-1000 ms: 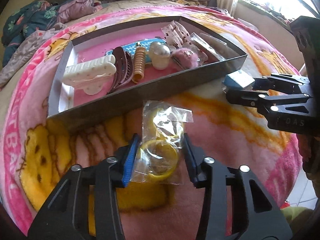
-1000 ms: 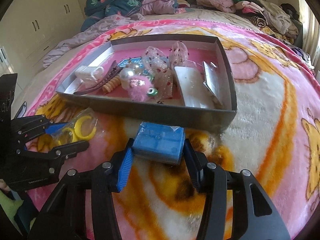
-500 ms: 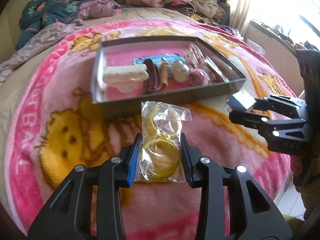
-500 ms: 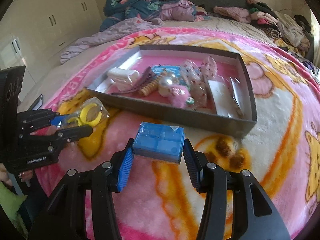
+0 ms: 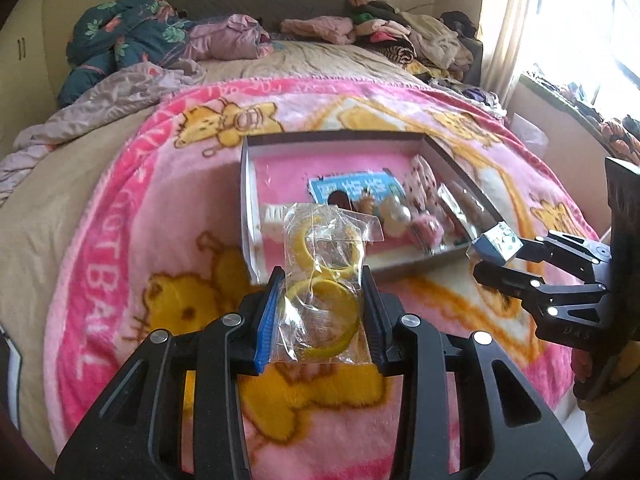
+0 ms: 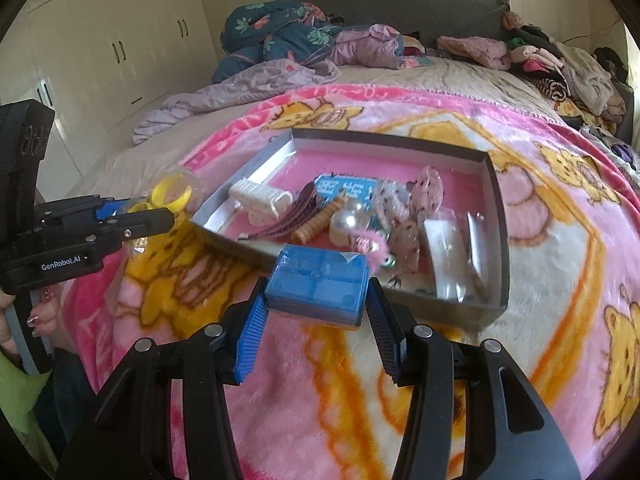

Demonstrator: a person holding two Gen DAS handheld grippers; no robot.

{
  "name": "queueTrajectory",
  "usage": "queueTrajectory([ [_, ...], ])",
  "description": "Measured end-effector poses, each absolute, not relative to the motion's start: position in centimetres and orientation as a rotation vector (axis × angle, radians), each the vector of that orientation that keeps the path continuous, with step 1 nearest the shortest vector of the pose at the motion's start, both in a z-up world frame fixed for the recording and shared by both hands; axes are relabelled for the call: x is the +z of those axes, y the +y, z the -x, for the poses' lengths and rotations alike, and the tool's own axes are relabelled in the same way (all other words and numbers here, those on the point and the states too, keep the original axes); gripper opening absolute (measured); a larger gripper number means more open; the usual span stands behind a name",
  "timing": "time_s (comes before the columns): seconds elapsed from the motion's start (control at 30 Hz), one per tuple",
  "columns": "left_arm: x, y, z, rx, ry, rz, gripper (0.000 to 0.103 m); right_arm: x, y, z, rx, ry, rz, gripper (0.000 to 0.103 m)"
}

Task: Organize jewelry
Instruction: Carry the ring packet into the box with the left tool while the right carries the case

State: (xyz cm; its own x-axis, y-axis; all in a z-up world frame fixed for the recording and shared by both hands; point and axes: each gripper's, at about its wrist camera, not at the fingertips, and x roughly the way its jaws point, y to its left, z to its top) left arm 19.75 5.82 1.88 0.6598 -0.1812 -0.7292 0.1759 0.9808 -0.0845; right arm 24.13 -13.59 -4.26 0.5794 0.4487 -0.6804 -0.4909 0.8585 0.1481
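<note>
My left gripper (image 5: 322, 312) is shut on a clear plastic bag of yellow bangles (image 5: 324, 280) and holds it above the pink blanket, in front of the grey tray (image 5: 246, 200). My right gripper (image 6: 316, 308) is shut on a small blue box (image 6: 318, 284), held in the air just before the tray's near wall (image 6: 240, 244). The tray holds a white hair clip (image 6: 262, 198), a brown clip (image 6: 298, 216), a pearl ball (image 6: 346, 224), a pink fluffy piece (image 6: 370, 244) and clear packets. The right gripper with the box (image 5: 496, 246) shows at the right of the left wrist view.
The tray lies on a pink and yellow bear blanket (image 5: 152, 208) on a bed. Piled clothes and bedding (image 6: 288, 40) lie at the far end. White cupboards (image 6: 108, 40) stand to the left, a window (image 5: 580, 40) to the right.
Both grippers have lifted and pulled back from the tray with their loads. The bag and the blue box are off the blanket now; the tray looks smaller and farther.
</note>
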Motion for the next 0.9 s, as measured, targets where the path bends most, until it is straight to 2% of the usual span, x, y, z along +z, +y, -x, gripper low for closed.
queueTrajectory([
  [0.4, 2.8, 3.9, -22.7, -0.221, 0.811, 0.003, 0.028, -3.1, -16.1, -27.0, 0.499, 0.744, 0.043, 0.047],
  [0.9, 0.9, 1.3, -27.0, -0.252, 0.853, 0.022, 0.029, -3.7, -18.0, -30.6, 0.445, 0.752, 0.040, 0.047],
])
